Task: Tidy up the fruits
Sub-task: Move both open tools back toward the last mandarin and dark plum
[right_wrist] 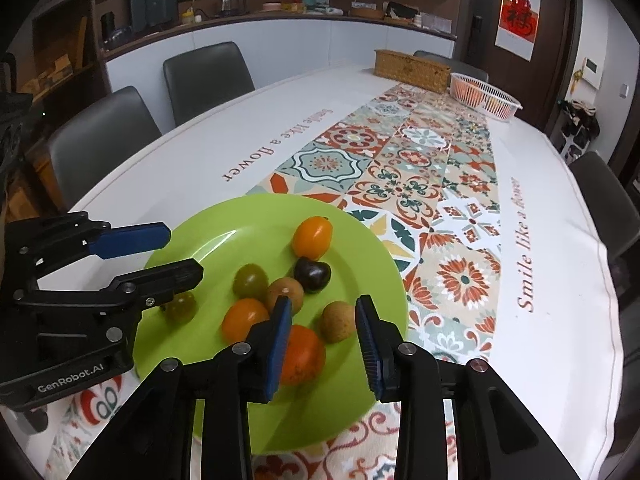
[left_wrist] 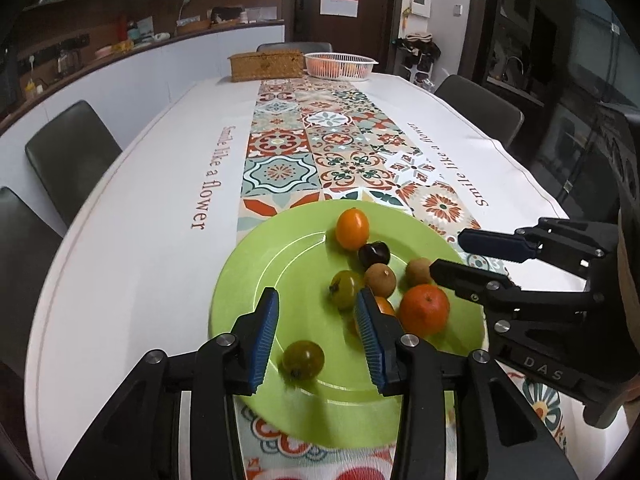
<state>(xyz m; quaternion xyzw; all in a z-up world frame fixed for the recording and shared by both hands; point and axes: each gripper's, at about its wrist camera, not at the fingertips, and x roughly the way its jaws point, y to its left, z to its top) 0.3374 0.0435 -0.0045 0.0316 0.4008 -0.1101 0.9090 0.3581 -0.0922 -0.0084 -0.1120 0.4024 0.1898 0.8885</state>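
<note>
A green plate (left_wrist: 256, 276) (right_wrist: 208, 240) lies on the patterned runner and holds several small fruits. Among them are an orange tomato (left_wrist: 352, 228) (right_wrist: 312, 237), a dark cherry (left_wrist: 373, 254) (right_wrist: 312, 274), two brown longans (left_wrist: 380, 279) (right_wrist: 338, 321), a tangerine (left_wrist: 424, 310) (right_wrist: 303, 354) and two green tomatoes (left_wrist: 303, 359) (right_wrist: 250, 279). My left gripper (left_wrist: 318, 334) (right_wrist: 182, 252) is open over the plate's near side, just above one green tomato. My right gripper (right_wrist: 322, 344) (left_wrist: 446, 254) is open and empty, low over the tangerine and a longan.
A woven box (left_wrist: 266, 65) (right_wrist: 412, 69) and a white basket (left_wrist: 340, 65) (right_wrist: 486, 96) with orange fruit stand at the table's far end. Grey chairs (left_wrist: 72, 156) (right_wrist: 206, 76) line the sides. The white tablecloth (left_wrist: 160, 184) (right_wrist: 560, 280) stretches around the plate.
</note>
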